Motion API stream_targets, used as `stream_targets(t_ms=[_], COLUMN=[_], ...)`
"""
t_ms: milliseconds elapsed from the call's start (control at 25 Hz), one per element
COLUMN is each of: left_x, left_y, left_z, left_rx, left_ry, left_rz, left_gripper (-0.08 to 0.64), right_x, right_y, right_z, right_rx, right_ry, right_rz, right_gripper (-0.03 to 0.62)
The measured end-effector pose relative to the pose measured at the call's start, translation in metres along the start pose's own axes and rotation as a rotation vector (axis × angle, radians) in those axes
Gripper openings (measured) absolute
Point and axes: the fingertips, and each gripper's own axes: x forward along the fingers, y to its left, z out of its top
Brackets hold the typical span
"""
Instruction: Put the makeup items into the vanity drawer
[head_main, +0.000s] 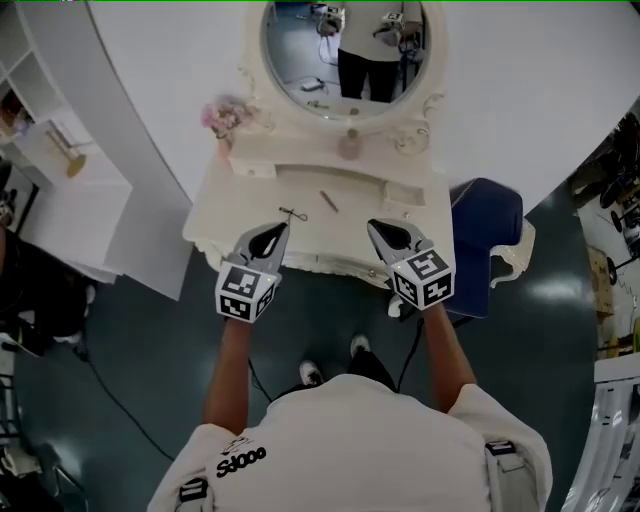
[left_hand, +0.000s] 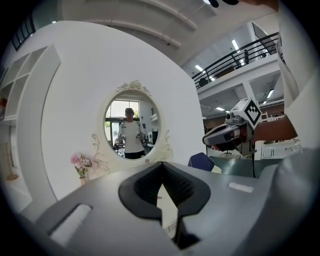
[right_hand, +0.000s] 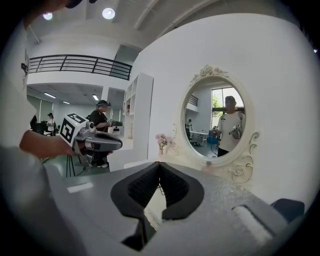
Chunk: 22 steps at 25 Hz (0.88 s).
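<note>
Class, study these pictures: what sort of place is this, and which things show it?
Probably a mock dressing corner inside a large hall: a white vanity table with an oval mirror and a blue chair, yet a railed balcony shows beyond.

Beyond the left gripper (head_main: 285, 228), the vanity table (head_main: 225, 215) looks smooth and cream-painted, its mirror (head_main: 345, 50) glossy glass. Right of the right gripper (head_main: 371, 225), the navy stool (head_main: 485, 220) looks matt, cloth-upholstered.

The white vanity table (head_main: 212, 218) holds a slim pencil (head_main: 328, 201) ahead, between the left gripper (head_main: 280, 229) and right gripper (head_main: 373, 226). A thin pin (head_main: 293, 213) lies just beyond the left one, with flowers (head_main: 224, 117) and a bottle (head_main: 349, 147) farther back.
</note>
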Motion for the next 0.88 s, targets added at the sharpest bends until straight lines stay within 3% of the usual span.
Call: stream_targets(t_ms=[640, 880], left_x=[0.065, 0.087], left_y=[0.101, 0.118], left_z=[-0.071, -0.097], left_rx=[-0.174, -0.219], left_ry=[0.126, 0.171], left_rz=[0.224, 0.270], left_gripper=[0.020, 0.020], right_x=[0.172, 0.220], right_y=[-0.062, -0.082], right_z=[-0.031, -0.058], right_rx=[-0.085, -0.043], right_ry=[0.164, 0.242], right_rz=[0.237, 0.306], right_gripper=[0.075, 0.091])
